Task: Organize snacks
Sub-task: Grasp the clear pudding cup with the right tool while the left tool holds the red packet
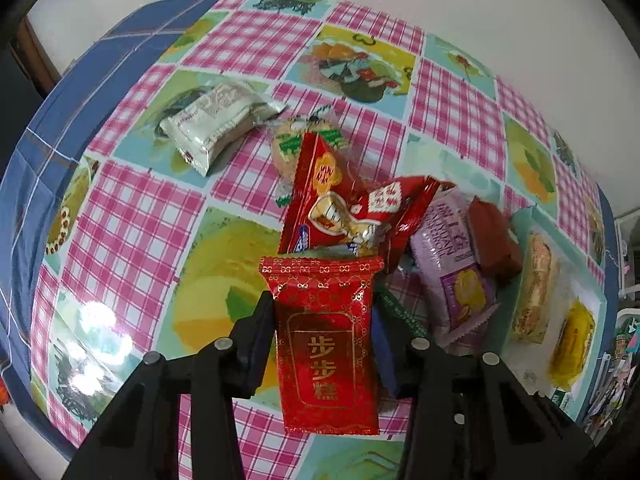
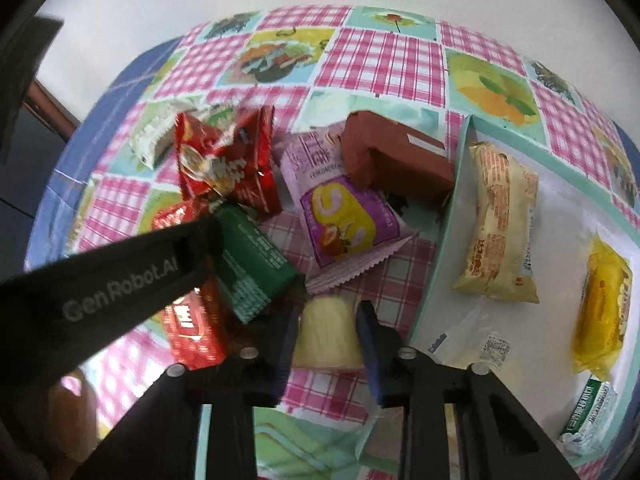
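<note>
Left wrist view:
- Left gripper: clamped on a red packet with gold characters, pads against both its sides, the packet upright above the checked tablecloth.
- Silver-white packet: flat on the cloth, well apart from the heap; plain here, only an edge of it in the other view.
- Round cracker in clear green-printed wrap: behind the heap; seen only here.
- Red biscuit packets: tilted, leaning together.

Right wrist view:
- Right gripper: clenched on a pale yellow wrapped snack, just beside the tray wall.
- Green packet: on the cloth beside the left gripper's arm; almost hidden in the left view.
- White tray with a teal rim: holds a cream wafer packet, a yellow packet and a green-and-white packet at its near corner; the last shows fully only here.

Both views:
- Lilac packet: between the red packets and the tray.
- Brown packet: resting against the tray wall, overlapping the lilac packet.
</note>
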The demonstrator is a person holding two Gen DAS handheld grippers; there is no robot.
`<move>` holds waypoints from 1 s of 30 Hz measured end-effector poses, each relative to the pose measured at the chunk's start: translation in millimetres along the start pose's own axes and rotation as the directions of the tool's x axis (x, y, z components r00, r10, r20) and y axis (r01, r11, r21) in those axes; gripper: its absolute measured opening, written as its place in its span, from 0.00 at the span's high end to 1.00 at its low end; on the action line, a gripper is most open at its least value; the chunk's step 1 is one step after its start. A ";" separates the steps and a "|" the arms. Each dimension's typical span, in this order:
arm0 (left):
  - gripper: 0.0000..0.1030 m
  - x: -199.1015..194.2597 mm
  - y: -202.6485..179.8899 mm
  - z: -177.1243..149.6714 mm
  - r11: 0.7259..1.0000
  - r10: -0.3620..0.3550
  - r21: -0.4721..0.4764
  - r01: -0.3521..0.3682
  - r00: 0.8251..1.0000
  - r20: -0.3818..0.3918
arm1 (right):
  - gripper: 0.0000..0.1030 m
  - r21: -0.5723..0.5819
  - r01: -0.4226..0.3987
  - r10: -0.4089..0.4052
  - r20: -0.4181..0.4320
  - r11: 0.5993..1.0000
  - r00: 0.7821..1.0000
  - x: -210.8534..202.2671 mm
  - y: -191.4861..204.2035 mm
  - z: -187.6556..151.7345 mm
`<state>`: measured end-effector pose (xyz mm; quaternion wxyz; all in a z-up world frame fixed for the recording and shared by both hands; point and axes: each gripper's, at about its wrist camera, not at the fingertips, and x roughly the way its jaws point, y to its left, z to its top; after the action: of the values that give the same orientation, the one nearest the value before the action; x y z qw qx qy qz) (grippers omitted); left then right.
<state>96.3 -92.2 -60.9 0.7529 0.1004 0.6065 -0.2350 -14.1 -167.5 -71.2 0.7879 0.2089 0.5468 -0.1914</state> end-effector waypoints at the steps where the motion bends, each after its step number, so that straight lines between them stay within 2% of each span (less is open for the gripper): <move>1: 0.55 -3.9 -1.4 0.3 1.000 0.000 0.004 0.000 1.000 0.009 | 0.76 -0.001 -0.003 0.003 0.005 1.000 1.000 -3.5 0.5 0.8; 8: 0.55 -15.1 -2.8 -0.6 1.000 -0.001 0.007 0.001 1.000 0.031 | 0.76 -0.024 0.002 -0.002 -0.011 1.000 1.000 -2.0 4.0 1.2; 21: 0.55 -13.3 3.8 -6.4 1.000 0.002 0.008 -0.002 1.000 0.006 | 0.74 -0.033 0.022 -0.024 -0.049 0.999 0.998 -10.4 1.3 -2.7; 25: 0.55 -17.9 5.3 -8.2 1.000 -0.003 0.010 0.003 1.000 0.013 | 0.64 -0.042 0.035 -0.038 -0.071 0.999 0.997 -6.3 2.3 -6.2; 28: 0.55 -20.4 6.3 -8.8 1.000 -0.007 0.008 0.006 1.000 0.017 | 0.49 -0.042 0.033 -0.036 -0.083 0.999 0.996 -4.4 1.1 -8.7; 30: 0.55 -20.4 6.3 -8.7 1.000 -0.004 0.012 0.003 1.000 0.018 | 0.48 -0.043 0.030 -0.034 -0.092 0.999 0.995 -3.7 1.6 -10.0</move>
<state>88.6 -78.2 -44.3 0.7572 0.1018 0.5986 -0.2409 -22.3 -160.5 -70.7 0.7625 0.1922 0.5901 -0.1825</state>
